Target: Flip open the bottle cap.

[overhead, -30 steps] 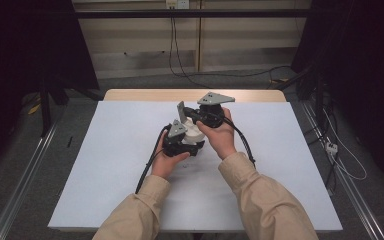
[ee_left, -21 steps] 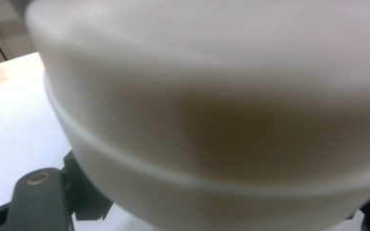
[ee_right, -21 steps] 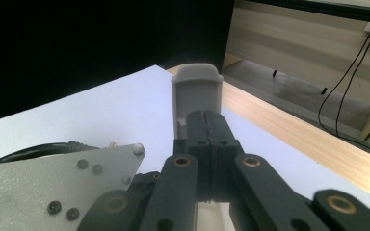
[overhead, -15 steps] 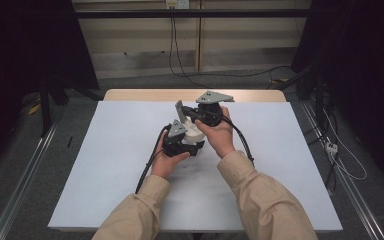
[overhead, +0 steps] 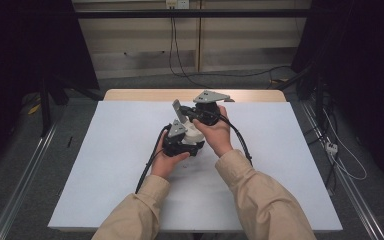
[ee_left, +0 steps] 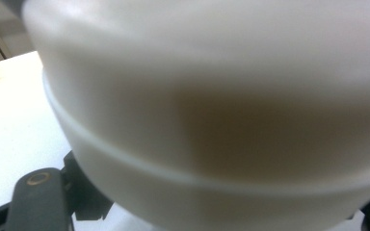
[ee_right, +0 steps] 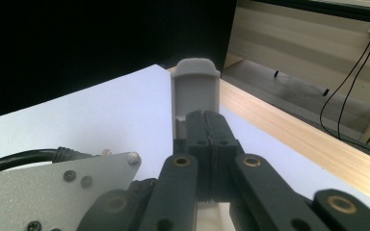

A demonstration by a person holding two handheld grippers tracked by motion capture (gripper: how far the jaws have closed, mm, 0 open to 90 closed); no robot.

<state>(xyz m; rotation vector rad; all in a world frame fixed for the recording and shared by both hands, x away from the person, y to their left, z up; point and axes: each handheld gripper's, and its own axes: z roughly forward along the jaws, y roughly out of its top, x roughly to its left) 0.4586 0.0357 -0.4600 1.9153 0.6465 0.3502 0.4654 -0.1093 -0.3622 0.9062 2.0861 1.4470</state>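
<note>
A white surface [overhead: 105,165] on a wooden table, in a dim room with cables along the far wall, carries nothing apart from what the person holds above its middle. The left gripper [overhead: 180,141] is on a white rounded container [overhead: 196,134] (its ribbed wall crowds the left gripper view, so I cannot tell how those jaws stand). The right gripper [overhead: 192,116] has its jaws closed on a flat grey tab [ee_right: 195,94] standing upright just above the container. This reads as two parts being pulled apart or fitted together. The next move likely calls for a firm brace from the left and a straight, steady motion from the right.
</note>
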